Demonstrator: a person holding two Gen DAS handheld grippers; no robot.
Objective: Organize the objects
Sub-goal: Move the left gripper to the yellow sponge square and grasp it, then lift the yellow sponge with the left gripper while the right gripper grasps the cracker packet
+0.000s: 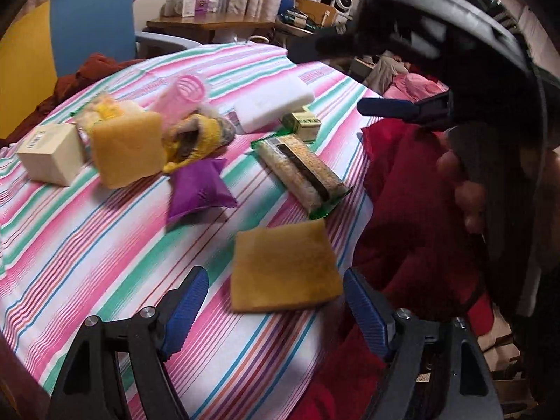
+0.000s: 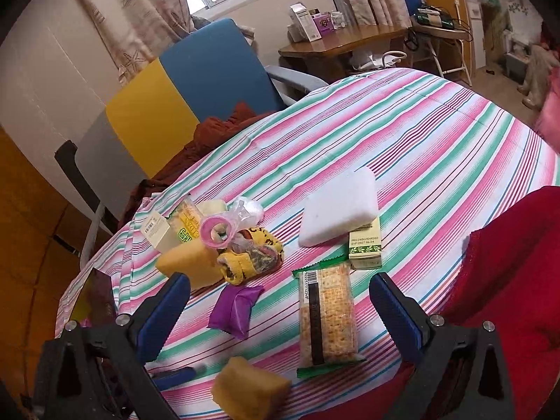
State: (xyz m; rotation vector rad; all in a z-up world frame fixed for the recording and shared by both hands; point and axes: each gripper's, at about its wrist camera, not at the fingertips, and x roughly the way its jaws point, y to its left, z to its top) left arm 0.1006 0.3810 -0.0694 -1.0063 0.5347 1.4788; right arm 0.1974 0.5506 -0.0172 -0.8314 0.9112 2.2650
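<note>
My left gripper (image 1: 276, 311) is open low over the striped tablecloth (image 1: 105, 245). A flat yellow sponge (image 1: 283, 271) lies just ahead, between its blue fingers, not gripped. My right gripper (image 2: 280, 315) is also open and holds nothing. It hovers above a long cracker pack (image 2: 327, 315) and a purple pouch (image 2: 234, 309). The same yellow sponge (image 2: 250, 388) shows at the bottom of the right wrist view. In the left wrist view, the cracker pack (image 1: 301, 171) and purple pouch (image 1: 199, 189) lie farther out.
A white sponge (image 2: 339, 206), a small green-and-white box (image 2: 365, 245), a pink roller (image 2: 215, 231), a second yellow sponge (image 2: 190, 266), yellow patterned fabric (image 2: 252, 259) and a beige box (image 2: 157, 231) cluster mid-table. Red cloth (image 2: 507, 280) borders the right. A blue chair (image 2: 217, 66) stands behind.
</note>
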